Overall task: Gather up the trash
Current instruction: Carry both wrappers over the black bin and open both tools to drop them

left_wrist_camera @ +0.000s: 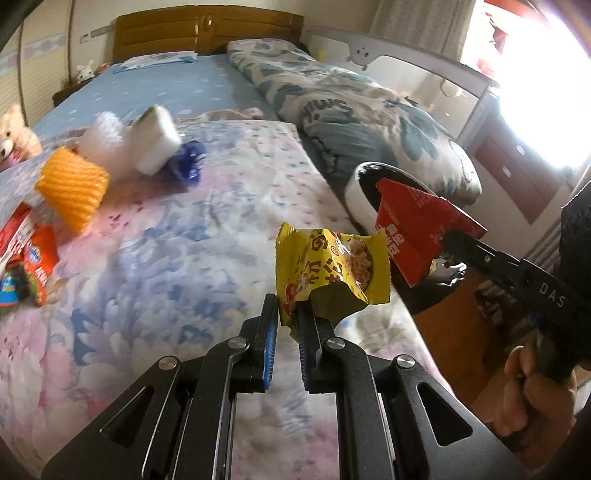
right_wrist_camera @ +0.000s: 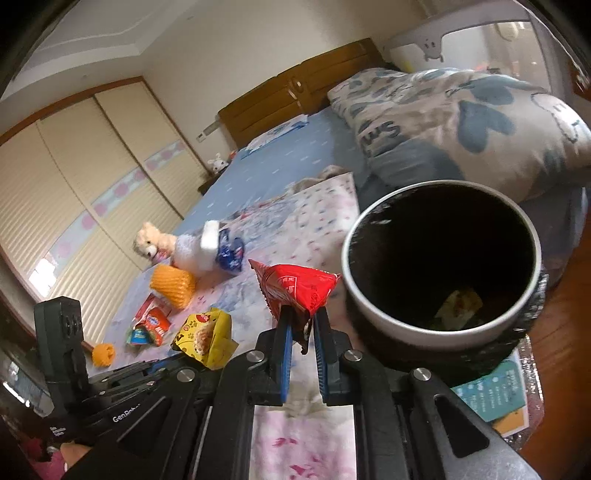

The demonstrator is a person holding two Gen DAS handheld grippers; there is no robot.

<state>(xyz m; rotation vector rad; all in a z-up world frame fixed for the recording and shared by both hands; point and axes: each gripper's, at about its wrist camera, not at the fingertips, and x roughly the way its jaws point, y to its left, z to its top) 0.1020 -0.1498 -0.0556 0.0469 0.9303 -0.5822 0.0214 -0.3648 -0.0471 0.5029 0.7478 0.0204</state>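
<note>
**Two wrappers held beside the bin at the bed's edge**

While the left gripper (left_wrist_camera: 290, 321) pinches a yellow instant-noodle wrapper (left_wrist_camera: 332, 271) between its blue-padded fingers, the right gripper (right_wrist_camera: 303, 326) clamps a red snack packet (right_wrist_camera: 295, 286) in the same way, jaws pressed onto the crumpled foil. Both packets hang above the floral bedspread (left_wrist_camera: 166, 240), near the mattress edge. Just beyond the red packet stands a round waste bin (right_wrist_camera: 384, 321) with a white rim and a black liner; a scrap of pale wrapper (right_wrist_camera: 460, 304) lies at its bottom.

Further along the bed more litter remains: an orange foam fruit net (left_wrist_camera: 72, 188), a white foam block (left_wrist_camera: 157, 142) with bubble wrap beside it, a blue wrapper (left_wrist_camera: 190, 160) touching the block, and red snack bags (left_wrist_camera: 38, 266) at the left edge. A teddy bear (right_wrist_camera: 151, 242) sits behind them. A blue sheet (left_wrist_camera: 166, 88) covers the rest of the mattress, a rolled duvet (left_wrist_camera: 332, 107) printed with blue hearts lies along its right side, and a wooden headboard (left_wrist_camera: 207, 31) closes the far end. Cream sliding wardrobe doors (right_wrist_camera: 74, 184) line the wall, and strong daylight floods from the window.
</note>
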